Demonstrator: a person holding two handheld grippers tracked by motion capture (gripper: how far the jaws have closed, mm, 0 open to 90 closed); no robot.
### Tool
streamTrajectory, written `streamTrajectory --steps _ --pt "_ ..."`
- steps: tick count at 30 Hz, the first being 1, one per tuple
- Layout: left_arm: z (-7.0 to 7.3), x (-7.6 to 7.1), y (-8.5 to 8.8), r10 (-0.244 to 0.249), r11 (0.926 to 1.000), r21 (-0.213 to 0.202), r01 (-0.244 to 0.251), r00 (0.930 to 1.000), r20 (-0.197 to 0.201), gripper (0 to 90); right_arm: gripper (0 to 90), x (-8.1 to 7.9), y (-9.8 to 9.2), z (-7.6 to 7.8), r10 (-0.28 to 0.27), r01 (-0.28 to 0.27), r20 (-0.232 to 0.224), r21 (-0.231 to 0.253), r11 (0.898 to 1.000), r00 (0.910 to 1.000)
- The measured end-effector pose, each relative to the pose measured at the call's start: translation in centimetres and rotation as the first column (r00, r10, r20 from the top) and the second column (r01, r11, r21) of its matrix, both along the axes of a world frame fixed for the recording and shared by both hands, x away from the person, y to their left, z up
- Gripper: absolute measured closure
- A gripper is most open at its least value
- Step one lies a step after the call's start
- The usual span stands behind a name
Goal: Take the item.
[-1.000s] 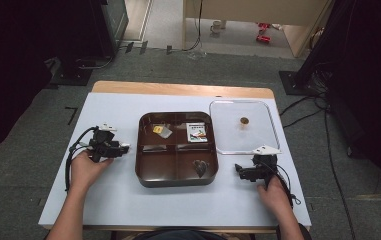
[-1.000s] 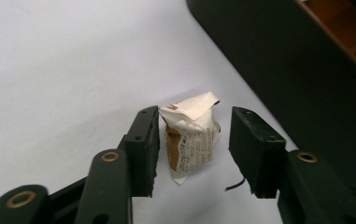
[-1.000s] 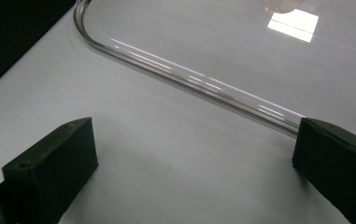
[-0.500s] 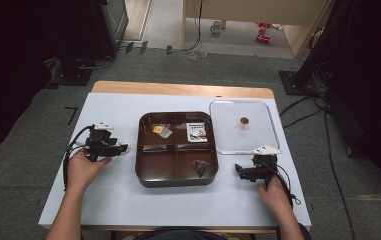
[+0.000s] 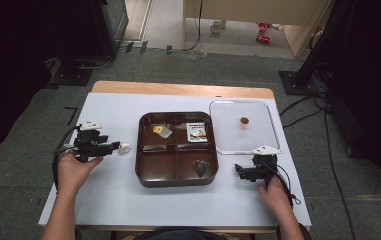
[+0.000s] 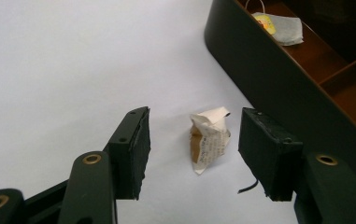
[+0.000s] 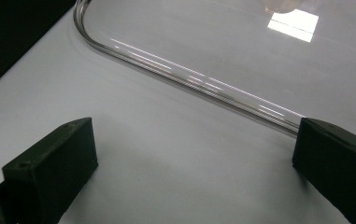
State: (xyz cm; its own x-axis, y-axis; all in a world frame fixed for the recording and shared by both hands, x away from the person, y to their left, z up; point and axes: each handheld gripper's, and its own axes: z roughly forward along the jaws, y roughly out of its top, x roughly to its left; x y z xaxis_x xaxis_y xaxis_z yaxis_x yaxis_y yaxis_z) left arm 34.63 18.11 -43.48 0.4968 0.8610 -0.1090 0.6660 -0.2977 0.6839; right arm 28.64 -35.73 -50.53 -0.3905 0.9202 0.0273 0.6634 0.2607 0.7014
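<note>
While grey carpet surrounds the white table (image 5: pixel 128 200), both grippers' jaws stand apart, holding nothing; left's have just been opening.

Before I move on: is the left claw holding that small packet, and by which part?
No. The left claw has just been opening; the small packet lies free between its jaws.

A: Left gripper (image 5: pixel 112 146)?
B: Held in the left hand (image 5: pixel 75 169), forearm coming in from the bottom left. It lies about level and points right. Jaws part open, have just been opening; pads (image 6: pixel 138 149) press on nothing.

A: Right gripper (image 5: pixel 239 170)?
B: In the right hand (image 5: pixel 274 194), forearm from the bottom right. It points left, low over the desk (image 5: pixel 108 200). Jaws spread wide, nothing gripped.
</note>
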Motion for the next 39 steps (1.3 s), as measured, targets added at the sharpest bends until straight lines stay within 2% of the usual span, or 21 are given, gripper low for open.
streamTrajectory --steps 15,21,25,29,36,39 --pt "-0.1 -0.6 2.1 0.035 0.9994 -0.002 -0.035 0.9993 0.013 42.1 0.0 0.0 0.0 0.0 0.001 -0.001 0.0 0.0 1.0 1.0" --pt "-0.4 -0.9 3.1 0.065 0.9979 -0.004 -0.065 0.9979 0.001 41.8 0.0 0.0 0.0 0.0 0.0 0.0 -0.001 0.0 1.0 1.0" --pt "-0.8 -0.8 3.7 0.081 0.9967 0.001 -0.081 0.9963 -0.027 41.5 0.0 0.0 0.0 0.0 0.0 0.0 -0.001 0.001 1.0 1.0" --pt "-1.1 -0.7 4.3 0.099 0.9951 0.004 -0.099 0.9946 -0.03 44.1 0.0 0.0 0.0 0.0 0.0 0.0 -0.001 0.001 1.0 1.0" --pt "-2.0 -0.2 4.7 0.112 0.9932 0.039 -0.11 0.9925 -0.049 42.7 0.0 0.0 0.0 0.0 0.0 0.0 -0.001 0.001 1.0 1.0" --pt "-2.2 0.0 4.9 0.118 0.9927 0.034 -0.116 0.9913 -0.058 42.8 0.0 0.0 0.0 0.0 0.0 0.0 -0.001 0.001 1.0 1.0"
